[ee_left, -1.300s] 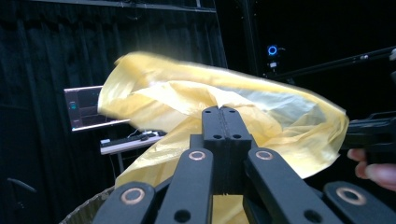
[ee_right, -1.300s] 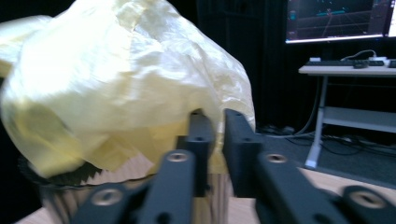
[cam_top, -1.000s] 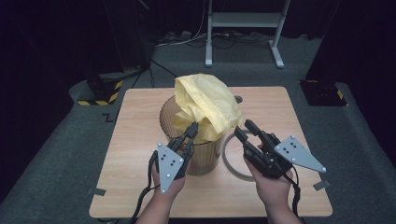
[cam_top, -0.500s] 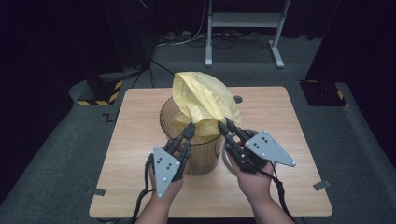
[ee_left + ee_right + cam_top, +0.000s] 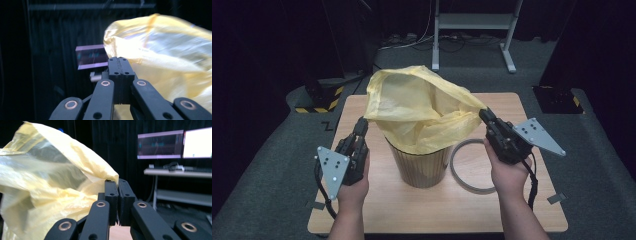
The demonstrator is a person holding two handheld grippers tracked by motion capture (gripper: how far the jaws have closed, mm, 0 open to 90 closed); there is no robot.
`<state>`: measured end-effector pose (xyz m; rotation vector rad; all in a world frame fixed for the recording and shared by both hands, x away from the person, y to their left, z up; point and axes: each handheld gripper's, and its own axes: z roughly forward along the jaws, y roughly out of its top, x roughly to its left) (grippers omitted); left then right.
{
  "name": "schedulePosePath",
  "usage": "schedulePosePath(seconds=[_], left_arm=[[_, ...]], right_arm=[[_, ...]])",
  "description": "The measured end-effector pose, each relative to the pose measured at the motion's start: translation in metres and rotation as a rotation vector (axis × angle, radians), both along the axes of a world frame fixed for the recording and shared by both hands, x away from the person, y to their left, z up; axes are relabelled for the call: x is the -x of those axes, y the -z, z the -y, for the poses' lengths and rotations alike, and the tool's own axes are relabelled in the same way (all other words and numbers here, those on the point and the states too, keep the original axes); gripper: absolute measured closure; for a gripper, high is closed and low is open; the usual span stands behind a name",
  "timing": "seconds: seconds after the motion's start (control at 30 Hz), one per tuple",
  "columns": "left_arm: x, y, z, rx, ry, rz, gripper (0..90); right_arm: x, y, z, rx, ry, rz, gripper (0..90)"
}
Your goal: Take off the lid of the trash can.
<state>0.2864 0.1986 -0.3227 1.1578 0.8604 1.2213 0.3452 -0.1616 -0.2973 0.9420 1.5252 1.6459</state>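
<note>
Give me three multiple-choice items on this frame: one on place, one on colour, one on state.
1. Where does the grey ring lie?
A. On the wooden table, beside the ribbed translucent brown bin, on the right gripper's side
B. Around the bin's rim
C. On the floor

2. What colour is the thin plastic bag in the bin?
A. Black
B. Yellow
C. Blue

3. How do the jaws of the left gripper and right gripper stand?
A. Both wide open, clear of the bag
B. Left open, right shut
C. Both shut on the bag's edge, at opposite sides

Answers:
1. A, the high view shows the ring flat on the tabletop next to the bin.
2. B, the bag is yellow in all three views.
3. C, each gripper view shows closed jaws pinching yellow film.
</note>
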Motion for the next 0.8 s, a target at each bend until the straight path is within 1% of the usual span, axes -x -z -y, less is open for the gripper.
schedulePosePath(seconds=[0.03,0.07,0.1,0.17,0.2,0.27,0.3,0.37,0.5,0.57,0.63,0.67,0.73,0.8], left_arm=[[-0.008,0.011,-0.003,-0.003,-0.011,-0.044,90.0],[-0.013,0.019,-0.004,-0.006,-0.019,-0.068,90.0],[-0.019,0.028,-0.006,-0.008,-0.026,-0.101,90.0],[-0.030,0.049,-0.008,-0.001,-0.026,-0.170,90.0],[-0.033,0.057,-0.008,-0.001,-0.024,-0.195,90.0],[-0.038,0.070,-0.008,-0.003,-0.015,-0.234,90.0],[-0.040,0.074,-0.007,-0.002,-0.010,-0.246,90.0],[-0.044,0.083,-0.004,-0.012,0.003,-0.274,90.0],[-0.051,0.093,0.001,-0.031,0.018,-0.311,90.0],[-0.057,0.102,0.003,-0.047,0.015,-0.355,90.0],[-0.058,0.109,0.002,-0.048,0.007,-0.372,90.0],[-0.057,0.111,0.001,-0.041,0.003,-0.368,90.0],[-0.051,0.112,0.000,-0.024,-0.003,-0.340,90.0],[-0.041,0.106,0.000,-0.010,0.001,-0.292,88.3]], right_arm=[[-0.004,0.004,-0.001,0.013,0.003,-0.016,87.8],[-0.011,0.012,-0.003,0.034,0.007,-0.046,87.8],[-0.015,0.017,-0.004,0.044,0.009,-0.062,87.8],[-0.023,0.031,-0.006,0.056,0.013,-0.106,87.8],[-0.027,0.039,-0.007,0.062,0.013,-0.129,87.8],[-0.032,0.051,-0.008,0.074,0.014,-0.154,87.7],[-0.034,0.055,-0.009,0.074,0.010,-0.169,87.7],[-0.037,0.061,-0.010,0.080,0.004,-0.182,87.6],[-0.038,0.068,-0.016,0.090,-0.008,-0.189,87.4],[-0.036,0.069,-0.018,0.096,-0.012,-0.188,87.2],[-0.034,0.069,-0.019,0.095,-0.015,-0.185,87.1],[-0.034,0.069,-0.018,0.096,-0.017,-0.183,87.2],[-0.034,0.068,-0.017,0.096,-0.017,-0.180,87.0],[-0.033,0.066,-0.015,0.089,-0.014,-0.175,86.6]])
